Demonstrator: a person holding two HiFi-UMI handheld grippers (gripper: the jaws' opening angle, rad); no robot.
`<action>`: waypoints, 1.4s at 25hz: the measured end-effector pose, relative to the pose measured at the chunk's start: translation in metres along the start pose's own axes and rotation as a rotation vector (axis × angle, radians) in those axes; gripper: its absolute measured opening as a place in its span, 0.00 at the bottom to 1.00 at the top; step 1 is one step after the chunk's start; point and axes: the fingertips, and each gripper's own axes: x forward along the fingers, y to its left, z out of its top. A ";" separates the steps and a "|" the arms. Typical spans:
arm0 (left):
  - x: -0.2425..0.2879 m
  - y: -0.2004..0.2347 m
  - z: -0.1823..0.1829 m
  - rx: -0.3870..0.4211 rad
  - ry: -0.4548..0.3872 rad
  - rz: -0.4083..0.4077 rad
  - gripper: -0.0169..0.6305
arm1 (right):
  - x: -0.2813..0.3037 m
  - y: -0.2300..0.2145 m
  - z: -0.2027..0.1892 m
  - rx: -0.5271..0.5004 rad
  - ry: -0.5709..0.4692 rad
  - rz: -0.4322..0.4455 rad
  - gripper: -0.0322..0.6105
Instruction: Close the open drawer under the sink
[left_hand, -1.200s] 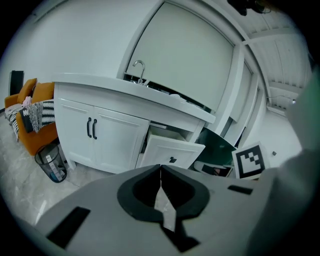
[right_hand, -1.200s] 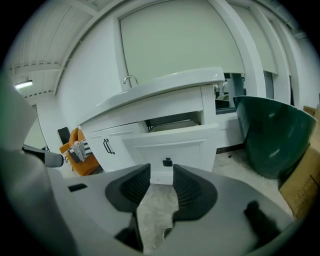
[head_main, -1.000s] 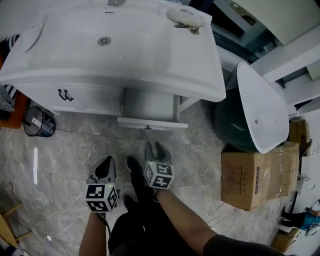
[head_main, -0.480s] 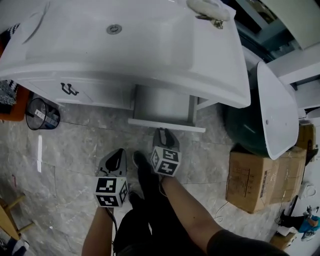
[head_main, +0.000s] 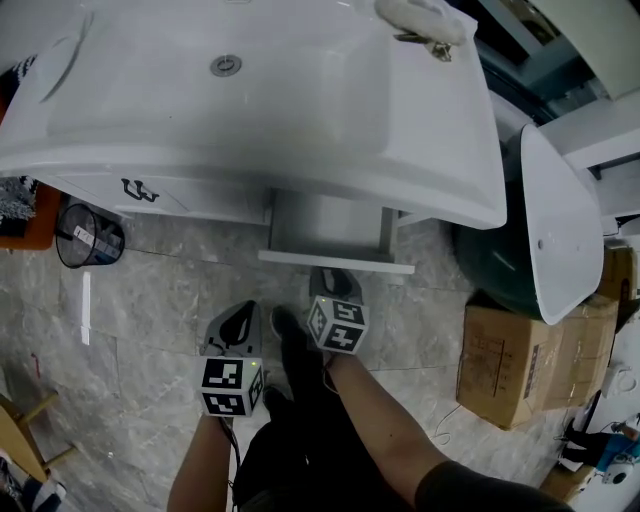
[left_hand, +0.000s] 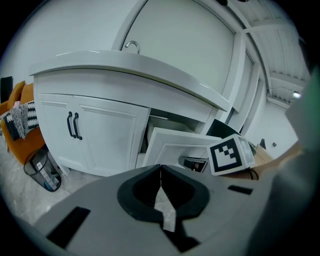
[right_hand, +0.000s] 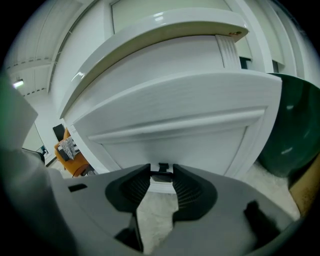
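1. Right gripper: jaws a narrow way apart, clamping nothing. Its tips sit at the small dark handle on the drawer's front, one on either side. Whether they touch it cannot be told.
2. Left gripper: jaws pressed together with nothing between them. It is held low, to the left of the right gripper and further back from the cabinet.
3. Drawer: white, standing part-open and projecting from the cabinet beneath the sink. It is to the right of the double doors.
4. Sink: a white basin top that overhangs the drawer.
5. Double doors: white and shut, with two black handles side by side.
6. Wire wastebasket: dark, on the grey marbled floor at the cabinet's left.
7. Cardboard box: on the floor to the right, well apart from the drawer.
8. Dark green round vessel: beside the box, with a white oval panel over it.
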 end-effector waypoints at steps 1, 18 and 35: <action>0.003 -0.001 0.002 0.000 0.002 -0.003 0.05 | 0.003 -0.001 0.003 0.001 -0.002 -0.001 0.27; 0.052 0.012 0.052 -0.012 -0.014 0.003 0.05 | 0.061 -0.012 0.063 -0.015 -0.017 0.017 0.27; 0.070 0.009 0.063 -0.023 -0.014 0.000 0.05 | 0.082 -0.018 0.086 0.001 -0.035 0.027 0.27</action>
